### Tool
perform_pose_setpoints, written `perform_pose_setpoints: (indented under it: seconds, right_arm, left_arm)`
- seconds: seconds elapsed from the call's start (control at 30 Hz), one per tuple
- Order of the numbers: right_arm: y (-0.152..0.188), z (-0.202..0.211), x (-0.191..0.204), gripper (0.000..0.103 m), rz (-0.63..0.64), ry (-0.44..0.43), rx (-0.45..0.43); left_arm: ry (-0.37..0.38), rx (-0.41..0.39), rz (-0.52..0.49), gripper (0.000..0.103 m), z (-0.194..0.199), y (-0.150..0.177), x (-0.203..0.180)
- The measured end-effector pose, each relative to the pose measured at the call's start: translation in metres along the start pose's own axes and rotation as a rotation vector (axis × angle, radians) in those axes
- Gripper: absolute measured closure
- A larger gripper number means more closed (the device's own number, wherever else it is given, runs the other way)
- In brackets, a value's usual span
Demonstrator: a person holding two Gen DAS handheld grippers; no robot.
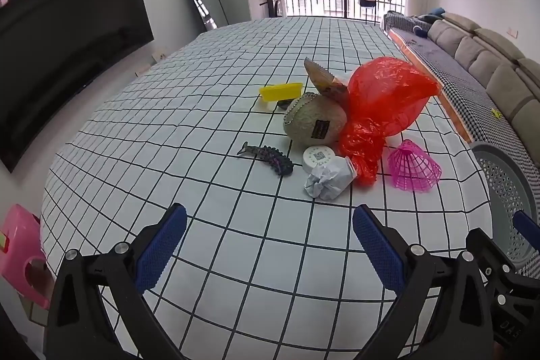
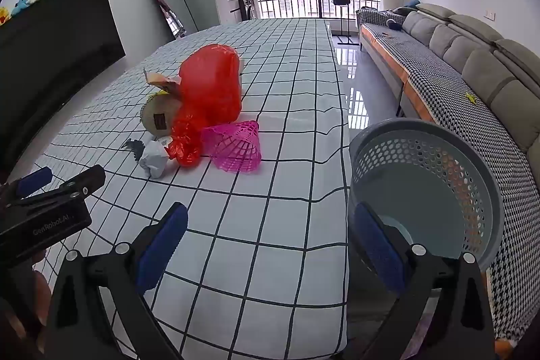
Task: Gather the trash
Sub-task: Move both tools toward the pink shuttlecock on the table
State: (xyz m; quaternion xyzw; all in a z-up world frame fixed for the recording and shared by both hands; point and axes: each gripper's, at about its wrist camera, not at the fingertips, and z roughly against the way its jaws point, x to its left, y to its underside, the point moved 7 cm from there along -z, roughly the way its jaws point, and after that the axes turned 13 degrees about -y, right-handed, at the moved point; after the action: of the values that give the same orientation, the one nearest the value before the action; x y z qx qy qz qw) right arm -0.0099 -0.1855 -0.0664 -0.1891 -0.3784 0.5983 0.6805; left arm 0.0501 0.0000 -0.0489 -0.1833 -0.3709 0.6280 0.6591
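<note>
On the checked tablecloth [image 1: 236, 225] lies a pile: a red plastic bag [image 1: 381, 103] [image 2: 209, 97], a crumpled white paper ball [image 1: 329, 179] [image 2: 155, 161], a pink mesh cone [image 1: 413, 166] [image 2: 236, 145], a torn brown wrapper [image 1: 324, 78] and a white round lid [image 1: 319, 157]. My left gripper [image 1: 270, 245] hovers open in front of the paper ball, nothing between its blue pads. My right gripper [image 2: 268, 245] is open too, over the table's right edge beside a grey perforated bin [image 2: 425, 188] [image 1: 506, 191].
A beige round pouch [image 1: 315, 123], a dark toy lizard [image 1: 270, 157] and a yellow box [image 1: 280, 91] also lie in the pile. A sofa [image 2: 472, 66] runs along the right, a dark screen [image 1: 60, 49] on the left, a pink stool [image 1: 20, 252] beside the table.
</note>
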Motion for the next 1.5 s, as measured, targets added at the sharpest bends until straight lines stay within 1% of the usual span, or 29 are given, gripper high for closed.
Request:
perform_pose_setpoints:
  seconds: [0.6,0.87,1.2,1.5]
  right_arm:
    - [0.008,0.005,-0.012,0.009,-0.018,0.011,0.007]
    - [0.007,0.007,-0.014,0.009,-0.023,0.019,0.001]
    - [0.008,0.012,-0.018,0.009,-0.025,0.028,-0.004]
    - [0.013,0.021,-0.034,0.009,-0.046,0.051,-0.01]
  left_arm:
    - [-0.001,-0.009,-0.012,0.006,0.007,0.005,-0.005]
    - [0.004,-0.012,-0.021,0.006,0.014,0.006,-0.007]
    - [0.009,-0.006,-0.025,0.006,0.014,0.006,-0.01]
    - [0.026,-0.004,-0.041,0.006,0.017,0.01,-0.026]
